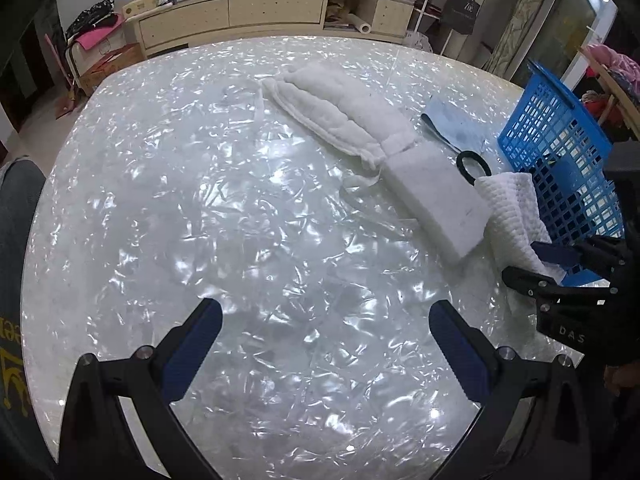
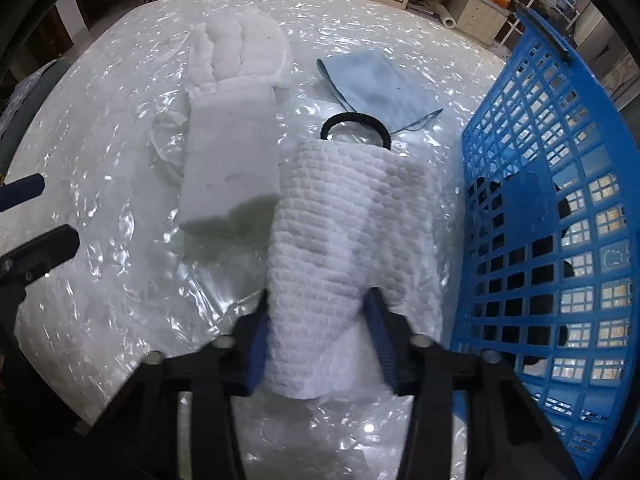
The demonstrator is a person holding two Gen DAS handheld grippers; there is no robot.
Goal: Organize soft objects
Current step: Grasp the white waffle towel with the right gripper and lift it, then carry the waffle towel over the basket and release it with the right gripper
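Observation:
My right gripper (image 2: 318,304) is shut on the near end of a white waffle-textured cloth (image 2: 344,208), which bunches between the blue pads and lies on the table beside the blue basket (image 2: 540,200). In the left wrist view that cloth (image 1: 508,208) and the right gripper (image 1: 524,260) sit at the right. My left gripper (image 1: 325,306) hangs open over bare table with nothing between its fingers. A white foam block (image 2: 232,160), a fluffy white padded piece (image 2: 240,48), a pale blue cloth (image 2: 380,80) and a black hair tie (image 2: 356,117) lie beyond.
The table (image 1: 200,200) has a shiny pearl-patterned top under clear plastic. The blue lattice basket (image 1: 560,152) stands tilted at its right edge. A low cream cabinet (image 1: 240,16) with clutter on top lines the far wall.

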